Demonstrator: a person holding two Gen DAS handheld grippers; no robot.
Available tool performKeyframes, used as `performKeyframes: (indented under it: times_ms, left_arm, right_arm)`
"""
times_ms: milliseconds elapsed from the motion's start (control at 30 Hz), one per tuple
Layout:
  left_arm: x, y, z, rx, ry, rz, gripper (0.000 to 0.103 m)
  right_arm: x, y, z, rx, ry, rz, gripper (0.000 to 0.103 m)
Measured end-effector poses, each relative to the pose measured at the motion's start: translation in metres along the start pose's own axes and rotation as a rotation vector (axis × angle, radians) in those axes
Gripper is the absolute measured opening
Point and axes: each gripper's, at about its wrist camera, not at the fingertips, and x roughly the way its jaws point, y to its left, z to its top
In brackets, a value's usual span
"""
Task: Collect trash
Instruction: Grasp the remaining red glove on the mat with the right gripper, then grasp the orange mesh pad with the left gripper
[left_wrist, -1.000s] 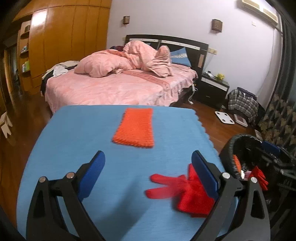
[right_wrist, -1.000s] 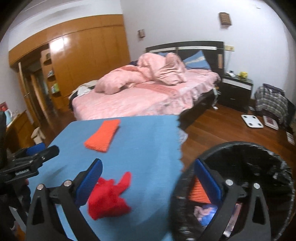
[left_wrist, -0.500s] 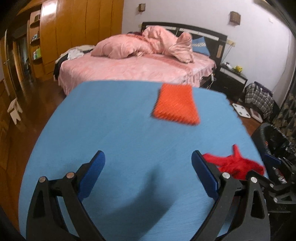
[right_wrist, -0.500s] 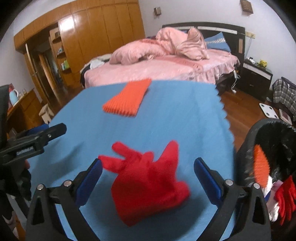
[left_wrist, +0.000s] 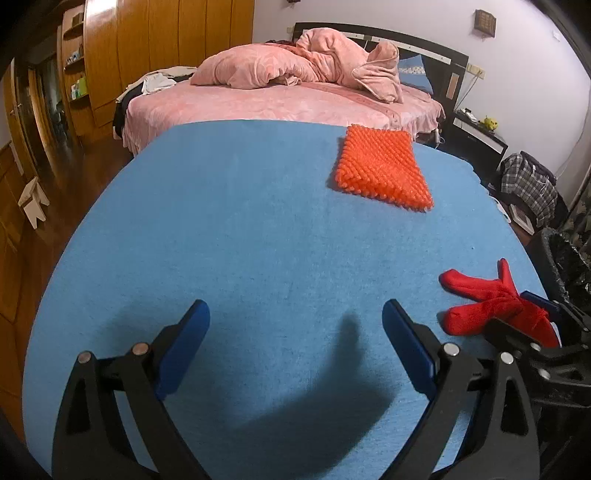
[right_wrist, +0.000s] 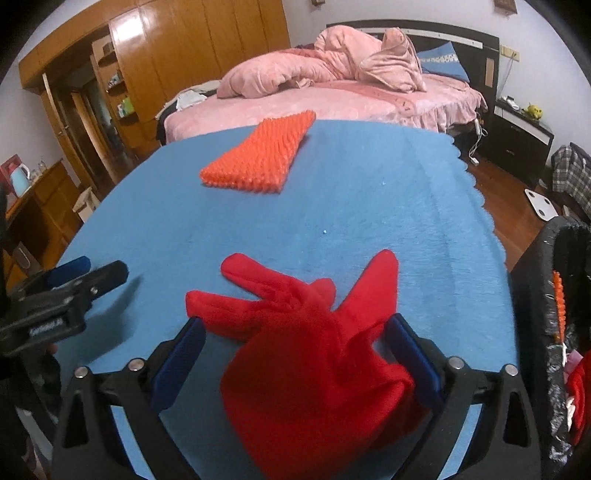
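The right gripper (right_wrist: 295, 354) has just been narrowing its spread fingers around the red glove (right_wrist: 314, 354) lying on the blue surface (right_wrist: 369, 203); the left gripper (left_wrist: 295, 328) hangs spread over bare cloth

You are working in a lived-in bedroom of a home. Behind your blue-covered table (left_wrist: 258, 229) stands a bed (left_wrist: 280, 101) with a pink spread, a rumpled pink duvet (left_wrist: 303, 66) and a dark headboard (right_wrist: 417, 31). Beside the bed you have a dark nightstand (right_wrist: 517, 136), and a wall of wooden wardrobes (right_wrist: 207, 55) with open shelves runs along the left. The floor (left_wrist: 74, 184) is polished wood, with a bathroom scale (right_wrist: 541, 205) lying on it
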Motion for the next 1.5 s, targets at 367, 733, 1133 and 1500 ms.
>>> performKeyframes:
  times_ms: [367,733,1133,1500]
  left_arm:
    - [0.004,-0.004,0.003,0.001,0.001,-0.008,0.092]
    - [0.019,-0.028,0.034,0.024,-0.026,-0.056,0.092]
    - [0.082,-0.075,0.098,0.064,-0.015,-0.102,0.086]
    - [0.115,-0.087,0.106,0.073,0.033,-0.149,0.047]
  right_arm:
    - [-0.003,-0.005,0.002,0.008,-0.026,0.069,0.014]
    - [0.000,-0.036,0.049,0.076,-0.149,0.000,0.013]
    - [0.039,-0.073,0.099,0.137,-0.181,-0.116,0.013]
    - [0.047,-0.068,0.095,0.103,-0.146,-0.116,0.013]
